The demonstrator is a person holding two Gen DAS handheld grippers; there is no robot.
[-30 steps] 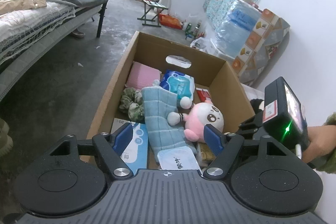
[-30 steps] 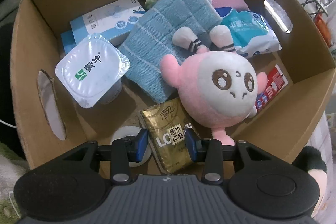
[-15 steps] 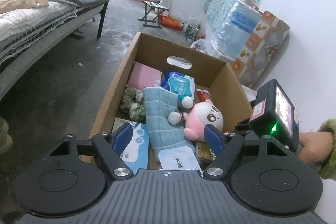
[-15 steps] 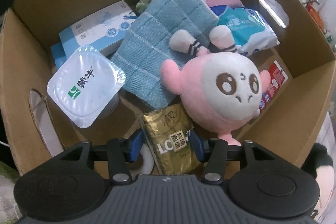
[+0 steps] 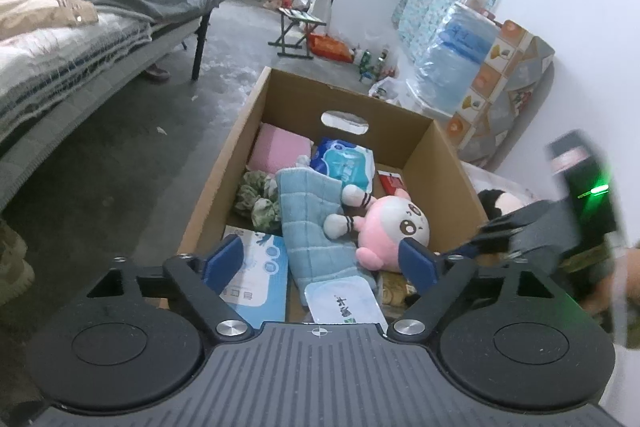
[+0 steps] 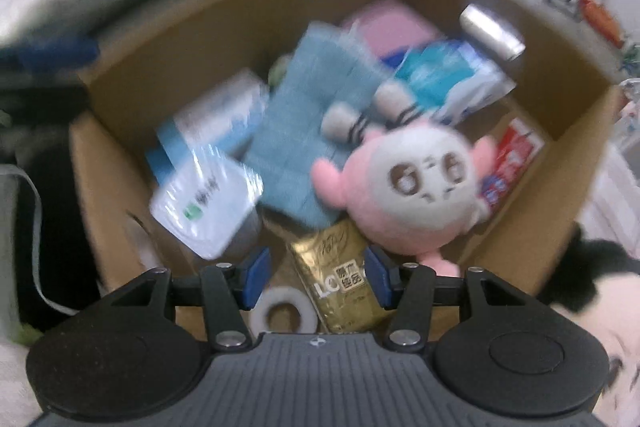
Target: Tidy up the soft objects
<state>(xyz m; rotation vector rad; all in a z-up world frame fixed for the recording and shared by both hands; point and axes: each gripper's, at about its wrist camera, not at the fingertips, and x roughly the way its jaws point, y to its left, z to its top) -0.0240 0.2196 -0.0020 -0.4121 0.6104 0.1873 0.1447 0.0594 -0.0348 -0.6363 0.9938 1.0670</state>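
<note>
Pink plush [image 6: 416, 187] lies in the cardboard box [image 6: 532, 219] atop the blue towel [image 6: 304, 139], at one o'clock from the right gripper [image 6: 316, 277], fingers apart, empty; left gripper [image 5: 320, 261] likewise, likely poised to grab.

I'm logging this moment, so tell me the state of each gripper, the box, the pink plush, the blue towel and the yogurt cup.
left gripper: open, empty
right gripper: open, empty
cardboard box: open-topped
pink plush: lying face up, partly on towel
blue towel: folded
yogurt cup: sealed, tilted
</note>
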